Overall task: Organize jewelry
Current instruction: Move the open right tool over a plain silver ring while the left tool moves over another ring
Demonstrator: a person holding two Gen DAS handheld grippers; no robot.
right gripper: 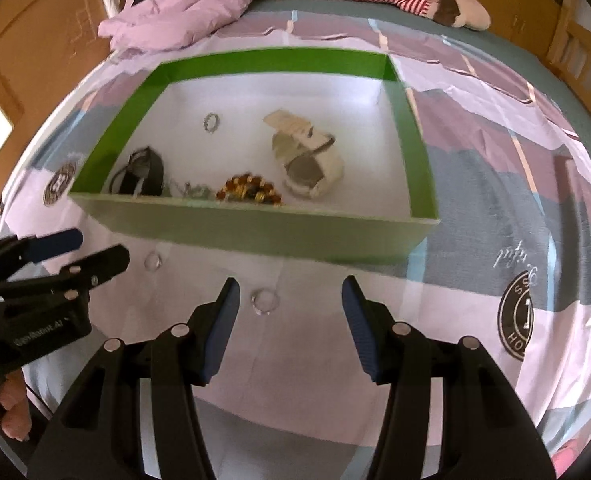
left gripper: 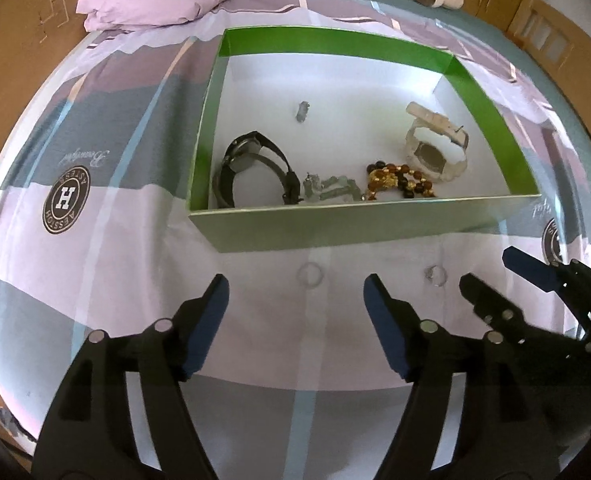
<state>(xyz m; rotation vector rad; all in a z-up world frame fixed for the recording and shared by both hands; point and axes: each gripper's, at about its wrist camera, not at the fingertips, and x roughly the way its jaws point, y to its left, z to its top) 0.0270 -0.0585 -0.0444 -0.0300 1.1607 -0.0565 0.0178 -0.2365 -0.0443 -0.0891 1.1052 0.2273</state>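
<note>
L gripper [left gripper: 295, 292] open, empty, ring [left gripper: 310, 274] btwn tips, R gripper [right gripper: 289, 294] open, empty, second ring [right gripper: 264, 301] btwn tips

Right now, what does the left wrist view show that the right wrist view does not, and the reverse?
Only the left wrist view: the whole black watch with its full strap.

Only the right wrist view: the person's fingers under the left gripper.

Both: the green box, the white watch, the amber bead bracelet, two rings on the bedsheet, and the right gripper, open.
</note>
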